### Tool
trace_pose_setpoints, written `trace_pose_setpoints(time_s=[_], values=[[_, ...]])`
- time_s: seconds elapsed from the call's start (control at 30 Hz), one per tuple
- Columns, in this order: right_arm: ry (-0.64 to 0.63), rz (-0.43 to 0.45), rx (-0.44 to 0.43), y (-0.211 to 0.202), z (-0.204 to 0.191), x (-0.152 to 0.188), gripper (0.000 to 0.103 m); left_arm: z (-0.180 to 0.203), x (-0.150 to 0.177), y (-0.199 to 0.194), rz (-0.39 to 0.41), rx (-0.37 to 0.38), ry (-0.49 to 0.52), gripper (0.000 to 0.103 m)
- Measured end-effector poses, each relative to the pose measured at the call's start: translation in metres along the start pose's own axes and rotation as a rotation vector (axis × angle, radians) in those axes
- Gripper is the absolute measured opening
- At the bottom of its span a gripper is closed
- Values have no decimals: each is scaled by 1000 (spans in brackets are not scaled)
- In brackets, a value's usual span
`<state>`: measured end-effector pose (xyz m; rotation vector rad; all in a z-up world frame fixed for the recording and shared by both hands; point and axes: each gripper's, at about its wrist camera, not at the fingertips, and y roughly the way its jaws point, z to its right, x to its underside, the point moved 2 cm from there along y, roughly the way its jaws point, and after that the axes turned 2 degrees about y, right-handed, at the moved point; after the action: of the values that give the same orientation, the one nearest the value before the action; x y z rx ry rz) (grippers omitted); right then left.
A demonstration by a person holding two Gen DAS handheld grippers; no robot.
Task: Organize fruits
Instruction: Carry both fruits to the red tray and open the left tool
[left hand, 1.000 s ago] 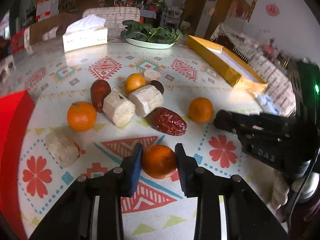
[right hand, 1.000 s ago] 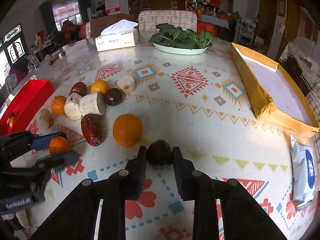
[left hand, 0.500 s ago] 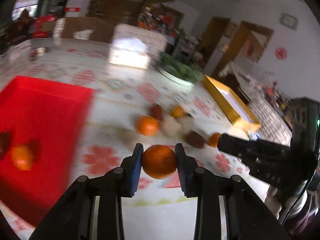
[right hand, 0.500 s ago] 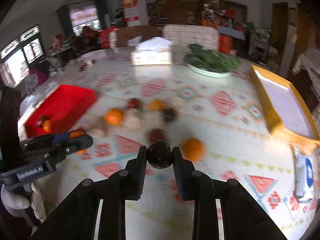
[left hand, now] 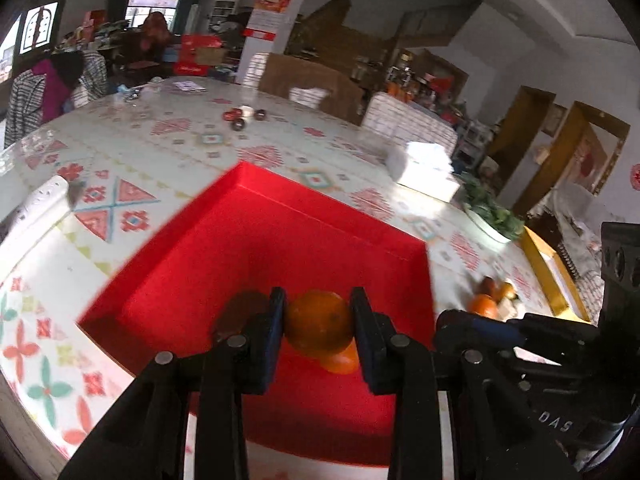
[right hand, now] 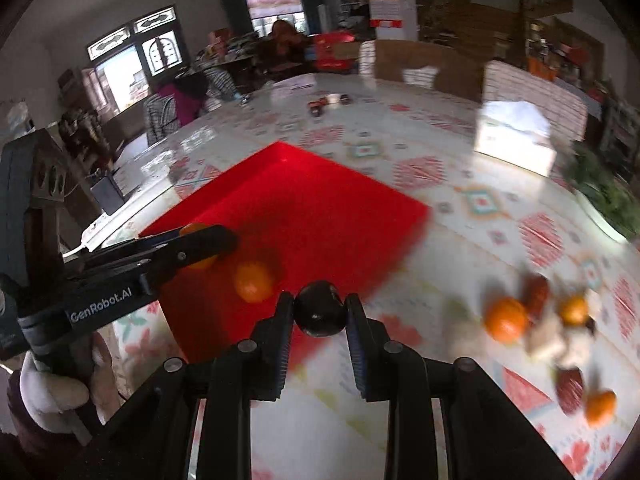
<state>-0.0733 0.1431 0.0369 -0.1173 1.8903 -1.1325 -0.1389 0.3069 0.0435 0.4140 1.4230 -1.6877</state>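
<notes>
My left gripper (left hand: 318, 326) is shut on an orange (left hand: 318, 320) and holds it above the red tray (left hand: 260, 240). A second orange (left hand: 340, 362) lies in the tray just below it, with a dark fruit (left hand: 240, 308) to the left. My right gripper (right hand: 320, 314) is shut on a dark round fruit (right hand: 320, 312) near the red tray's (right hand: 312, 200) near corner. In the right wrist view the left gripper (right hand: 204, 246) reaches over the tray, an orange (right hand: 252, 282) lying below it. The remaining pile of fruit (right hand: 540, 320) lies on the table to the right.
The patterned tablecloth (left hand: 180, 148) covers a large table. A tissue box (right hand: 516, 136) and a plate of greens (left hand: 492, 216) stand at the far side. A yellow tray (left hand: 548, 276) lies to the right. A white power strip (left hand: 40, 208) lies left of the red tray.
Both grippers have swung left from the fruit pile to the red tray, each still holding its fruit. The left gripper now hangs over the tray's inside.
</notes>
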Motion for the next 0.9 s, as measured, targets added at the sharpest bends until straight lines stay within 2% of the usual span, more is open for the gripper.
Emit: trace_pose_setpoints(time_s=[0.2, 0.4, 0.73, 0.9], values=[[7, -42, -3, 37, -11, -16, 28, -22, -17, 23, -32, -55, 8, 32], [-10, -80, -4, 63, -18, -25, 28, -32, -19, 45, -73, -84, 10, 32], [-42, -88, -2, 77, -27, -30, 29, -39, -22, 53, -88, -95, -9, 33], [-59, -86, -4, 74, -32, -29, 29, -40, -24, 42, -62, -89, -32, 48]])
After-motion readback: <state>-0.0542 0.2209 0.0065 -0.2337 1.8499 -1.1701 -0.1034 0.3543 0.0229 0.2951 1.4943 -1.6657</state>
